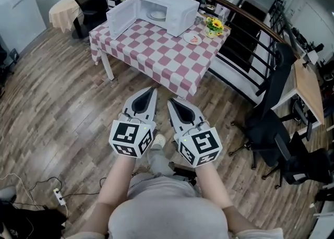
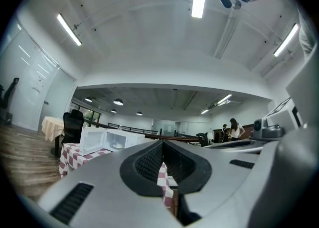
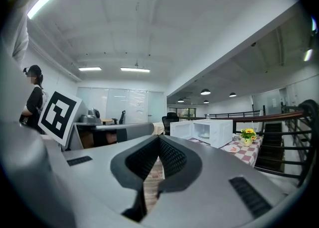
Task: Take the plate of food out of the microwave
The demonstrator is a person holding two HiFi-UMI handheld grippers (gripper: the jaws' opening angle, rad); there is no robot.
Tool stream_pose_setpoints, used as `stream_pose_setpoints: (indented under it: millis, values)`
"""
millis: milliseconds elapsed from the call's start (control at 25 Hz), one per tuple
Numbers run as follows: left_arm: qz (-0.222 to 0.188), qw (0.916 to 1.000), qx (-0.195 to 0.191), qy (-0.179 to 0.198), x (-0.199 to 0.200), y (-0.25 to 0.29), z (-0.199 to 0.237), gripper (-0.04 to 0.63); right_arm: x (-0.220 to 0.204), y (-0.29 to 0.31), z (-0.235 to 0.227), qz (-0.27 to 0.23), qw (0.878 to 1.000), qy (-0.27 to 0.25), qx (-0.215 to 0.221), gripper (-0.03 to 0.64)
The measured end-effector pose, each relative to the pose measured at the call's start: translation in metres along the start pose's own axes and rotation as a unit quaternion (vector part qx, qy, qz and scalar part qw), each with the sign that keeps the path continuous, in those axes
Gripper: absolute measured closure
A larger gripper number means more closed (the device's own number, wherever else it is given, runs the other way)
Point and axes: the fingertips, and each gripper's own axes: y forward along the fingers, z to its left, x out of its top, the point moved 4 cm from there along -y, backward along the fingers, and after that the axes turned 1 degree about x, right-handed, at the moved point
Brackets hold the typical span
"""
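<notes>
**Both grippers shut and empty, well short of the microwave**

In the head view the left gripper (image 1: 152, 92) and the right gripper (image 1: 171, 102) sit side by side at the centre of the frame, above the wooden floor (image 1: 57, 112). Each has its jaws brought together to a point. The left gripper view shows its pads (image 2: 149, 160) meeting at the tip with nothing gripped; only a sliver of checked cloth shows through the slit behind them. The right gripper view shows the same: jaws together at the tip, nothing between them, and floor visible through the narrow gap.

The microwave (image 1: 168, 9) stands at the upper centre of the head view on a table (image 1: 156, 58) with a red-and-white checked cloth, well apart from both grippers. Its door (image 1: 122, 20) hangs open to the left. Inside the cavity lies a pale round plate (image 1: 156, 15); whether it carries food is too small to tell. Just right of the microwave, on the cloth, sits a small plate (image 1: 192, 38) with something reddish on it, and beside that a pot of yellow flowers (image 1: 214, 25).

Only the right gripper view shows the left gripper's marker cube (image 3: 59, 114) and a person (image 3: 34, 97) at its left edge. Only the left gripper view shows people (image 2: 233, 128) standing far off at its right.
</notes>
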Motion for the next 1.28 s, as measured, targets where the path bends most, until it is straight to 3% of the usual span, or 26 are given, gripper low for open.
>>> stream_pose_setpoints:
  millis: [720, 1280]
  values:
    - [0.012, 0.9997, 0.007, 0.020, 0.000, 0.111, 0.086, 0.594, -0.007, 0.124, -0.072, -0.012, 1.000, 0.021, 0.012, 0.593]
    - [0.016, 0.9997, 0.015, -0.003, -0.006, 0.198, 0.155, 0.594, -0.005, 0.221, -0.128, -0.002, 1.000, 0.019, 0.015, 0.592]
